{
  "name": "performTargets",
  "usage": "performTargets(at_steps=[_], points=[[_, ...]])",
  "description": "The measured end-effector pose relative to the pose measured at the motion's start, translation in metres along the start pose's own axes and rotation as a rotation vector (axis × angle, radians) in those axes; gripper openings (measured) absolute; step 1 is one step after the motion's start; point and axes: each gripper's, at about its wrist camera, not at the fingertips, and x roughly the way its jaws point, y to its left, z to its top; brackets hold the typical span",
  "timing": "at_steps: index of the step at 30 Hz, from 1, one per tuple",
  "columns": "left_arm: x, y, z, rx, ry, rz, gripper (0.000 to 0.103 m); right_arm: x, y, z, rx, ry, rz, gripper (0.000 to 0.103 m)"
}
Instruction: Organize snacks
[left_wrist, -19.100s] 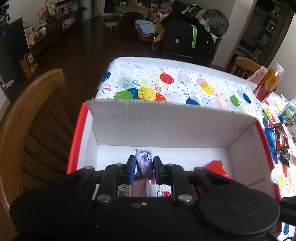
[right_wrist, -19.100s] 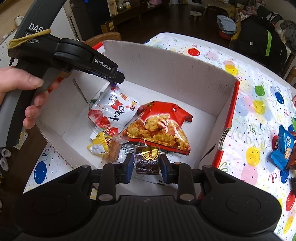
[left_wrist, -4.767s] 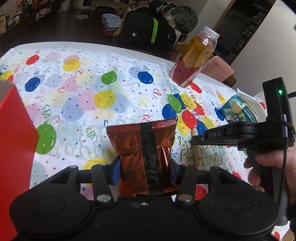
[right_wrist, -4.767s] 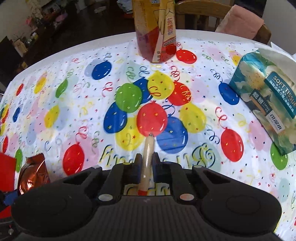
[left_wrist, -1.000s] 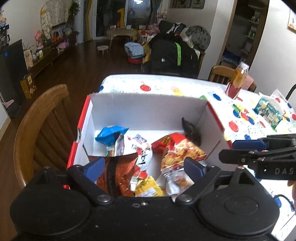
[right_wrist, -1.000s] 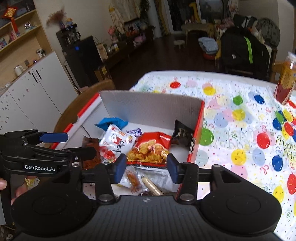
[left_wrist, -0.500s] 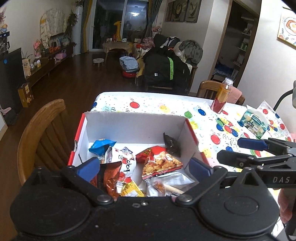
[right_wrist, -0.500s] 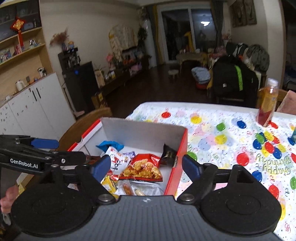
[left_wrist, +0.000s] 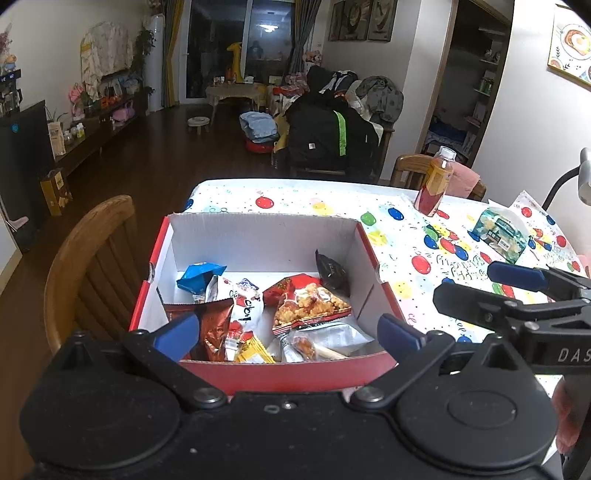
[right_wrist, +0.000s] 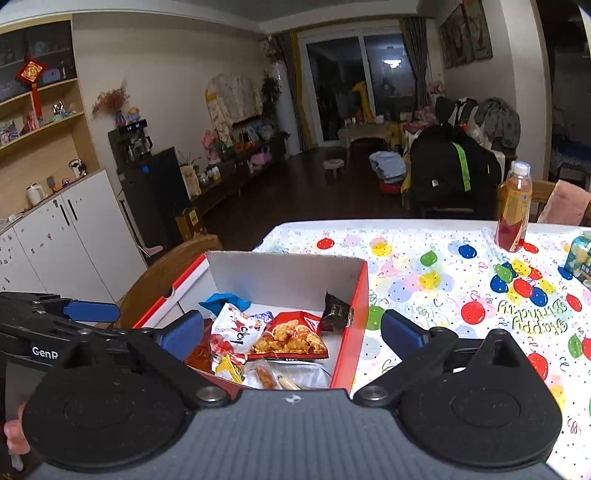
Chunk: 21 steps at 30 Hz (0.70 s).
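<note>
Left wrist view: the left claw (left_wrist: 286, 330) hangs spread and empty above the box (left_wrist: 384, 295) at the tabletop's (left_wrist: 332, 201) left edge; snacks (left_wrist: 308, 304) lie inside.

Right wrist view: the right claw (right_wrist: 291, 334) is spread, empty. No snacks show outside; best check the tabletop, then withdraw without snagging the box (right_wrist: 360, 314).

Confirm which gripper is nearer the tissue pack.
Right. The right gripper hovers over the tablecloth toward the tissue pack; the left gripper is farther off, facing the snack box.
</note>
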Motion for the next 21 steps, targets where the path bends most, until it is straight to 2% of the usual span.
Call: performTargets(at_steps=[6, 13, 21], points=[[-0.004, 0.005, -0.002, -0.035, -0.006, 0.022, 0.103, -0.008, 0.001, -0.004, -0.008, -0.034, -0.019, 0.103], [-0.006, 0.011, -0.004, -0.077, -0.009, 0.049, 0.103, -0.007, 0.007, -0.003, -0.025, -0.031, -0.038, 0.103], [-0.006, 0.012, -0.008, -0.092, 0.003, 0.039, 0.103, -0.002, -0.008, -0.002, 0.107, 0.008, -0.066, 0.103]])
